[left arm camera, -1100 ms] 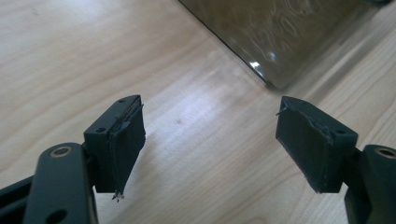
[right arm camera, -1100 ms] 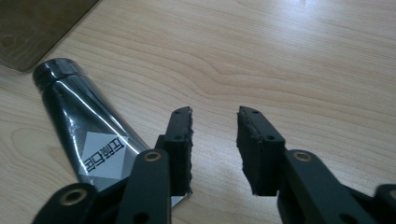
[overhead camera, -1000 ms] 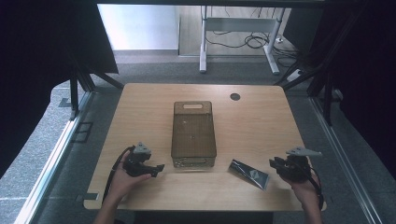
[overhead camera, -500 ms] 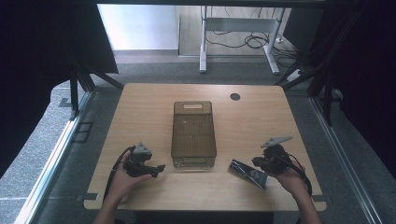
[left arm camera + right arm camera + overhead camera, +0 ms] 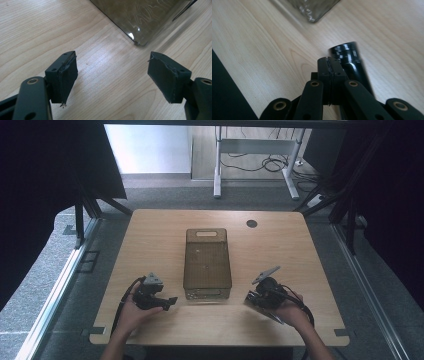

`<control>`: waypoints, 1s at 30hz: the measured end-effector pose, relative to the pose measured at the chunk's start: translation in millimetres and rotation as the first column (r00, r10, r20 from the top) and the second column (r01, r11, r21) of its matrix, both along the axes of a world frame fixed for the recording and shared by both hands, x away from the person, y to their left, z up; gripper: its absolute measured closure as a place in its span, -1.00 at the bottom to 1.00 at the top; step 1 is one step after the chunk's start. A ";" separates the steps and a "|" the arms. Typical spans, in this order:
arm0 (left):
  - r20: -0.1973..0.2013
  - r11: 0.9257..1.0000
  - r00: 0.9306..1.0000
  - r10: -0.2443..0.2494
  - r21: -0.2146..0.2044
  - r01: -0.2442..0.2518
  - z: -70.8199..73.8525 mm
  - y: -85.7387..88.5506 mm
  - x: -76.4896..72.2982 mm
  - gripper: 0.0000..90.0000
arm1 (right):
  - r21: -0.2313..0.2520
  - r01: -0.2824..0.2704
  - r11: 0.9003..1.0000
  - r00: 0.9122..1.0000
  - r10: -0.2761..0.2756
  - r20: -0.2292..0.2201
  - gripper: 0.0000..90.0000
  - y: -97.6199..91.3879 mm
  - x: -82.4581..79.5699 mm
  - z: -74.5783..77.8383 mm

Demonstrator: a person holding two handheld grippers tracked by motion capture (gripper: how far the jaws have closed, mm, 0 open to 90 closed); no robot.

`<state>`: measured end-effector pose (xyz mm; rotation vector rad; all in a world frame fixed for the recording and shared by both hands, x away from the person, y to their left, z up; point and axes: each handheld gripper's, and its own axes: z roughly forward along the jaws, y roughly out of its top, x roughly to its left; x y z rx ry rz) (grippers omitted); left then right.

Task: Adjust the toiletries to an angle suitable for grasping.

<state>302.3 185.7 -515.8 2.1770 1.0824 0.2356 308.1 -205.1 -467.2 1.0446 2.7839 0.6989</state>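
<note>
Just right of the right gripper's (image 5: pixel 331 66) jaws, a glossy black pouch (image 5: pixel 348 58) is lying on the table (image 5: pixel 262 50), its near part running under them. Those jaws have just been closing and are now sitting pad to pad with nothing pinched between them; the pouch is beside them, not in them. Ahead of the jaws and slightly left, a corner of the smoked clear bin (image 5: pixel 312 10) is showing, well apart from the tips. From above, the right gripper (image 5: pixel 262 296) is hovering over the pouch (image 5: pixel 251 299), close to the bin's (image 5: pixel 207 260) near right corner.

Left gripper (image 5: pixel 112 72): jaws standing wide, nothing between them but bare table (image 5: pixel 37 30). The bin's corner (image 5: pixel 140 22) is lying ahead of the jaws, nearer the right one, not touching either. From above, the left gripper (image 5: pixel 167 301) is resting in the person's hand just left of the bin's near end.
</note>
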 end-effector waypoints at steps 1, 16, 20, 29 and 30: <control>-0.001 1.000 1.000 0.000 0.000 0.000 -0.2 -0.1 -0.1 -0.46 | -0.003 0.000 1.000 1.000 0.000 -0.006 0.99 1.8 -0.1 -2.0; -0.006 1.000 1.000 -0.006 0.002 0.006 -1.3 -3.1 -0.4 -0.46 | -0.053 -0.024 0.998 0.999 0.022 -0.034 1.00 17.0 3.0 -20.0; -0.003 1.000 1.000 -0.005 -0.001 0.005 -0.7 -1.1 0.1 -0.46 | -0.069 -0.019 0.997 0.999 0.016 -0.035 1.00 18.1 5.6 -23.8; -0.007 1.000 1.000 -0.006 0.007 0.006 -1.5 -2.2 -0.1 -0.46 | -0.084 0.001 0.997 1.000 -0.003 -0.019 1.00 22.2 10.4 -28.1; -0.007 1.000 1.000 -0.006 0.007 0.006 -1.6 -2.2 -0.1 -0.46 | -0.085 0.003 0.996 1.000 -0.004 -0.017 1.00 22.0 11.0 -27.7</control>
